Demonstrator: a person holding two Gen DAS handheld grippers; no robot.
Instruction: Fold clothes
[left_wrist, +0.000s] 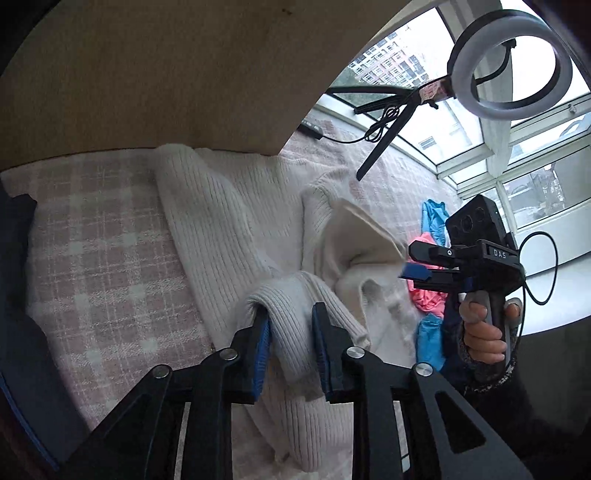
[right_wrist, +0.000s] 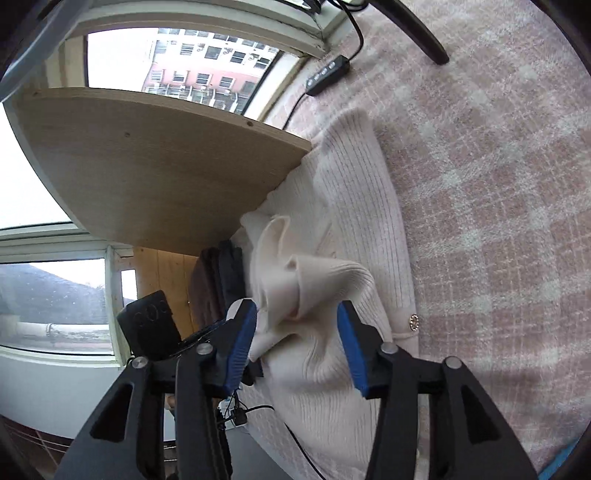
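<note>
Bright window bay behind, with a ring light (left_wrist: 511, 62) on a stand and a wooden board (right_wrist: 155, 162) overhead; below, a pink checked cover (left_wrist: 103, 266) spread as the working surface, whether over a bed or a counter cannot be told. Spread across that cover: a cream ribbed sweater (left_wrist: 229, 206), one sleeve running long toward the far edge, the body rumpled in the middle, a small metal button (right_wrist: 414, 322) showing near one edge. Off to the side, well apart, a heap of blue and pink clothes (left_wrist: 430, 295). Left gripper (left_wrist: 290, 350) pinching a bunched ribbed part of the sweater, seemingly a sleeve or cuff, lifted off the cover and draped between the blue pads. Right gripper (right_wrist: 297, 354) spread wide, empty, hovering just over a raised crease of the knit, nothing pressed between its pads.

Judged as mid-fold: one part held up on the left, the right poised for a second hold. Next move likely calls for closing on the raised crease, then carrying both holds across the body evenly, without dragging the rest askew
</note>
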